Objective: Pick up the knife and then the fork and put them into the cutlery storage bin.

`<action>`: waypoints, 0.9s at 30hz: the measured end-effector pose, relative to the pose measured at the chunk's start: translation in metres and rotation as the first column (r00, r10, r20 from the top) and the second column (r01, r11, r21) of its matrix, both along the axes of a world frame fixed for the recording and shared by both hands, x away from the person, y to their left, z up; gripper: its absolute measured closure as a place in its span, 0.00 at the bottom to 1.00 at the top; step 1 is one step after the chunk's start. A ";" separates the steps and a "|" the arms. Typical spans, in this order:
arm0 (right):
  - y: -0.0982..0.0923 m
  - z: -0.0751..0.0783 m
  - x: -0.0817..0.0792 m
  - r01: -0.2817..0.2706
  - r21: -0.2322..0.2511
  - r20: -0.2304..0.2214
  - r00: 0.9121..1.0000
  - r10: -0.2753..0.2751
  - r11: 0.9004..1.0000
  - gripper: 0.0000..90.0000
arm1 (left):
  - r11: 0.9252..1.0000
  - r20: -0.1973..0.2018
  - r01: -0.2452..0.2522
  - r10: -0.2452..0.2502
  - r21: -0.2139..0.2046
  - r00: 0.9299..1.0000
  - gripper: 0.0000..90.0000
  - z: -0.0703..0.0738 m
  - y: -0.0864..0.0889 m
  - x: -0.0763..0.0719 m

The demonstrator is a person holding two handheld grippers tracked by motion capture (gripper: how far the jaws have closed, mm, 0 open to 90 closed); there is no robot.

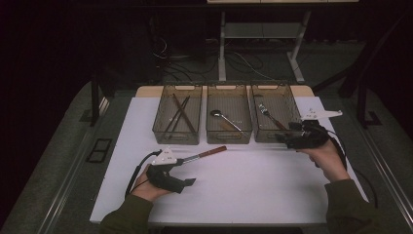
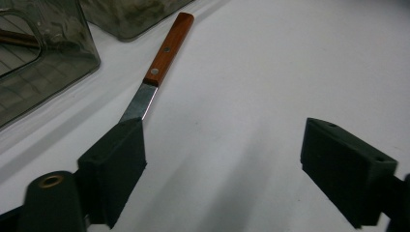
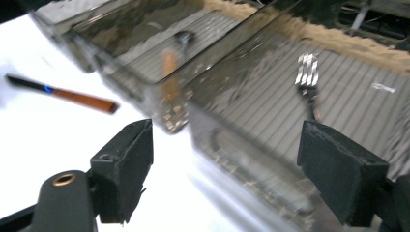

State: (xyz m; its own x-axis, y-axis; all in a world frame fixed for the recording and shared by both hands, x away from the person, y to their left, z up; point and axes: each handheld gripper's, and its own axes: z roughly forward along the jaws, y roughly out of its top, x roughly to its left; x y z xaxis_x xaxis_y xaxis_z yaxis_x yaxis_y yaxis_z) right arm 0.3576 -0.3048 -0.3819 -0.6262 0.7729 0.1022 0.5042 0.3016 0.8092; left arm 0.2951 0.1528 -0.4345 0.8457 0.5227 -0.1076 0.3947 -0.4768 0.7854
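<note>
Wood-handled knife (image 1: pixel 207 154) on mat | bins (image 1: pixel 229 120) behind | fork (image 3: pixel 307 77) in R bin

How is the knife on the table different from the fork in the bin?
The knife lies out on the white table, while the fork lies inside the right-hand bin. The knife ends in a flat blade, the fork in prongs. The knife lies by the left gripper, the fork by the right gripper. Both have metal ends.

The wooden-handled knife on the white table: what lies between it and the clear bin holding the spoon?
Nothing: bare white table separates knife and bin, per the high view.
</note>
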 end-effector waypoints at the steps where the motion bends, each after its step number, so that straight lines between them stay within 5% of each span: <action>1: 0.002 -0.002 -0.005 -0.006 0.000 0.002 1.000 0.006 1.000 0.21 | 1.000 0.000 -0.003 0.003 -0.004 1.000 0.22 0.000 0.000 0.001; 7: 0.011 -0.013 -0.040 -0.051 0.084 0.008 0.999 0.051 0.995 0.20 | 1.000 0.001 0.001 -0.001 0.000 1.000 0.35 0.005 -0.003 0.010; 17: 0.022 -0.049 -0.083 -0.080 0.034 0.012 0.997 0.079 0.996 0.16 | 1.000 0.007 0.006 -0.007 0.018 1.000 0.46 0.010 -0.013 0.025; 27: 0.019 -0.060 -0.097 -0.056 0.033 0.016 0.998 0.056 0.998 0.16 | 0.998 -0.013 0.009 -0.008 0.064 1.000 0.61 0.010 -0.025 0.049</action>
State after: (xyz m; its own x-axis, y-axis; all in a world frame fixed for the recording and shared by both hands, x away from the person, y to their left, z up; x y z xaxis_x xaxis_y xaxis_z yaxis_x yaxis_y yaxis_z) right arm 0.2602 -0.2863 -0.4415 -0.6700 0.7331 0.1172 0.4747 0.3016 0.8269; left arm 0.3436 0.1276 -0.4247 0.8490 0.5215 -0.0854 0.4004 -0.5293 0.7480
